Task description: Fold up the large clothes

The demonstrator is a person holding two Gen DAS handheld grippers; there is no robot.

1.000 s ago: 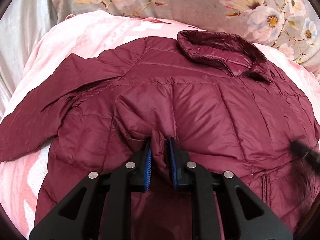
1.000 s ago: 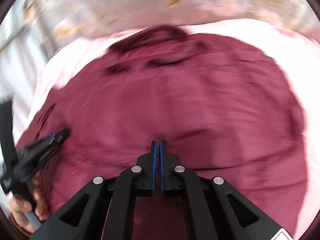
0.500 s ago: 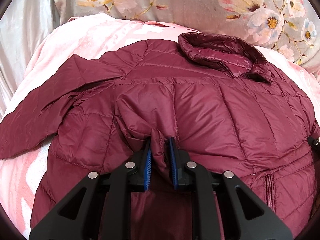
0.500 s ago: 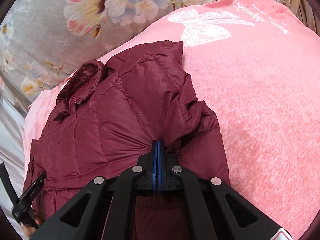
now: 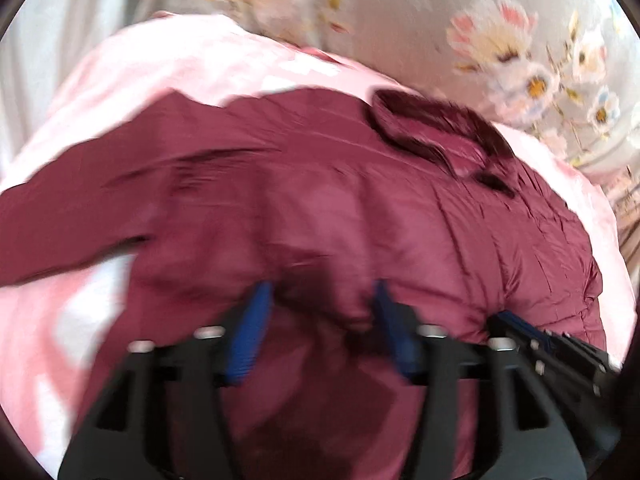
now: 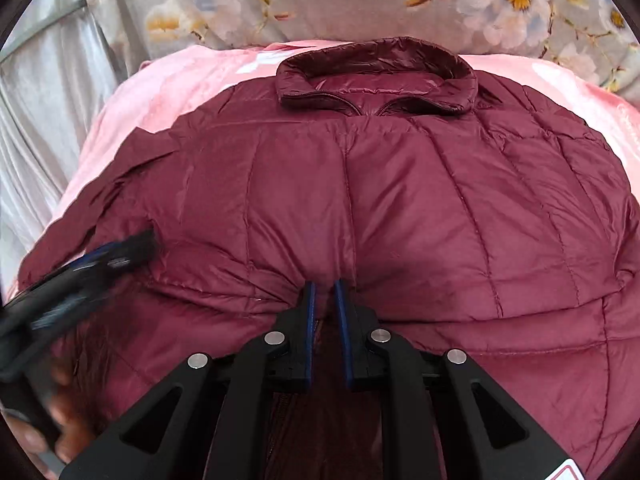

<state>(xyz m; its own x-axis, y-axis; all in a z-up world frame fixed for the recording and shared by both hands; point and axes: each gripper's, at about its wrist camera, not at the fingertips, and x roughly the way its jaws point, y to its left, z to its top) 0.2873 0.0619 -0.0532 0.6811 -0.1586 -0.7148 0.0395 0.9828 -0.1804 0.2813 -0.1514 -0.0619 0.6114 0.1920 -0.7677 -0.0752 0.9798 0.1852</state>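
A maroon quilted jacket (image 6: pixel 400 208) is spread front-up over a pink blanket (image 6: pixel 168 80) on a bed, its collar (image 6: pixel 376 76) at the far side and a floral cover (image 6: pixel 304 0) seen beyond it. In the left wrist view, which is blurred, one sleeve (image 5: pixel 68 232) is stretched out to the left across the blanket, and the collar is seen at the far right.

The left tongs (image 5: pixel 320 296) are held over the near part of the jacket, and their blue pads (image 5: pixel 256 312) are seen well apart and opening; a fold of fabric bulges between them, but no pad is seen pressing on it. The right tongs (image 6: pixel 322 292) are lowered to the near middle of the jacket, at the line of the zip; their jaws are parted by a narrow gap and are opening, with puckered fabric at the tips that is not pinched. The left tongs are also caught, blurred, at the left edge of the right wrist view, with a hand (image 6: pixel 60 420) below them
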